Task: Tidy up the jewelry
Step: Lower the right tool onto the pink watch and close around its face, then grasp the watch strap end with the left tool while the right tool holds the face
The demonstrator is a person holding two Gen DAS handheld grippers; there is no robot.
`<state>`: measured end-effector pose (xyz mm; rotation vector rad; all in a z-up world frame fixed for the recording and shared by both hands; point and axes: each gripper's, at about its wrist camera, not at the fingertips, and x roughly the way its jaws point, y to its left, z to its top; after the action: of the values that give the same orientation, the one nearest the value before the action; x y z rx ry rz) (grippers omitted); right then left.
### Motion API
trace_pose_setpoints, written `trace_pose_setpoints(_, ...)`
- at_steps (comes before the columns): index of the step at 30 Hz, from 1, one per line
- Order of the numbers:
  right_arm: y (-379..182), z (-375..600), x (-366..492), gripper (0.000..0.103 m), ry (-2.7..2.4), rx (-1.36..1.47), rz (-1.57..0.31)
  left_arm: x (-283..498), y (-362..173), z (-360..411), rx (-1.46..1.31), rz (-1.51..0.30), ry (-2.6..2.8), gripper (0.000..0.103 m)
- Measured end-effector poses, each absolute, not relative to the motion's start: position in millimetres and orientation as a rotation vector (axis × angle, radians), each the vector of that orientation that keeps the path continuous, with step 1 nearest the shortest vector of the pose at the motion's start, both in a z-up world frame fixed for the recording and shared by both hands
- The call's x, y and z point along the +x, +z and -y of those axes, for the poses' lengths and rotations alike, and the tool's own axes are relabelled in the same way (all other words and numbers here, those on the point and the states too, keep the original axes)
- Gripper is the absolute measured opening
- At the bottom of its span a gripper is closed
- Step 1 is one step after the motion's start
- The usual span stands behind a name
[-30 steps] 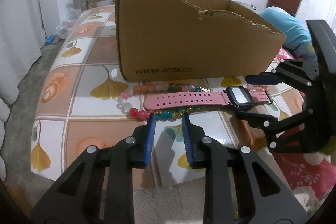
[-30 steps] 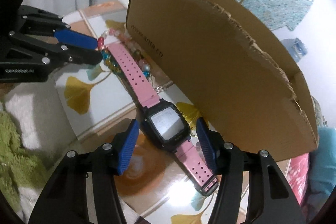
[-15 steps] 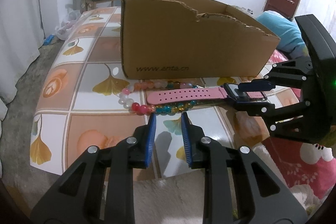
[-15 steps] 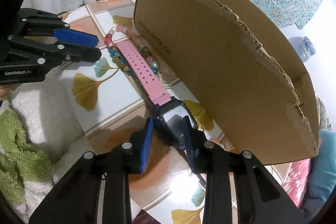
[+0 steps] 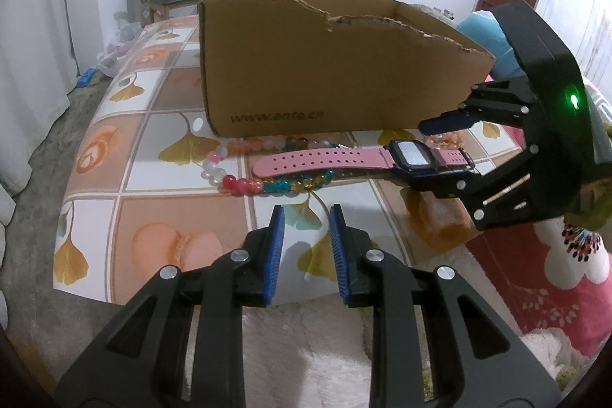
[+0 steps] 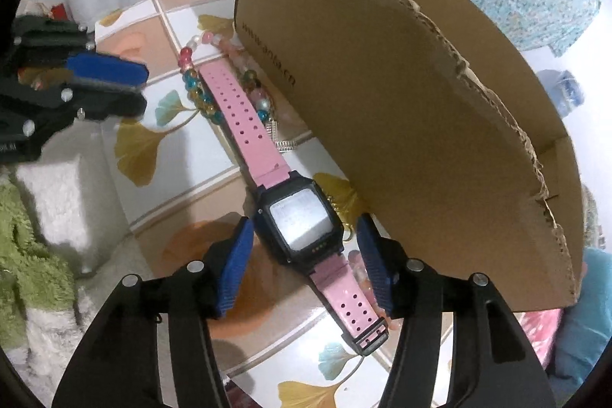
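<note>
Right gripper [image 6: 302,255] sits low centre in its own view, jaws just reopened and now straddling the black case of the pink watch [image 6: 294,220], a gap showing between each pad and the case, so no grip. Watch lies flat on the patterned table [image 5: 164,217], long strap running toward upper left of the right wrist view, buckle end at lower centre. In the left wrist view the watch [image 5: 367,159] is mid-frame, right of centre, with the right gripper [image 5: 440,155] coming in from the right edge. Bead bracelet [image 5: 267,184] loops around the strap's free end, partly under it, just in front of the cardboard box [image 5: 325,71], which takes the upper centre. Left gripper [image 5: 306,228] at bottom centre, jaws a narrow gap apart with nothing between them, hovering short of the beads; seen again at left edge of the right wrist view [image 6: 111,83]
</note>
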<state>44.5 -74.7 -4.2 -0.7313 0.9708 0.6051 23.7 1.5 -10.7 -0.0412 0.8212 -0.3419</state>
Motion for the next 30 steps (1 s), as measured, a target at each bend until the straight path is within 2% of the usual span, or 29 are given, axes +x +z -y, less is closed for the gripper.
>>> trace_pose_setpoints(6, -1.9, 72.5, 50.2, 0.054, 0.653, -0.765, -1.005, 25.0, -13.7, 3.2, -0.037, -0.826, -0.358, 0.023)
trace_pose_setpoints(9, 1.0, 72.2, 57.3, 0.049, 0.683, -0.784, -1.028, 26.2, -14.8, 4.1, -0.035, -0.827, -0.371, 0.023)
trace_pose_setpoints(15, 3.6, 67.7, 64.7, 0.046, 0.701, -0.794, -1.071, 29.2, -17.7, 5.4, -0.038, -0.828, -0.39, 0.023)
trace_pose_setpoints(27, 15.4, 67.7, 87.6, 0.044, 0.739, -0.758, -1.119, 28.9, -18.5, 7.0, -0.03, -0.814, -0.418, 0.023)
trace_pose_setpoints(28, 19.3, 69.4, 88.5, 0.042, 0.749, -0.743, -1.115, 28.4, -18.2, 7.1, -0.029, -0.811, -0.419, 0.023)
trace_pose_setpoints(30, 29.8, 74.6, 82.6, 0.021, 0.769, -0.702, -1.116, 26.5, -17.4, 7.2, -0.028, -0.806, -0.423, 0.023)
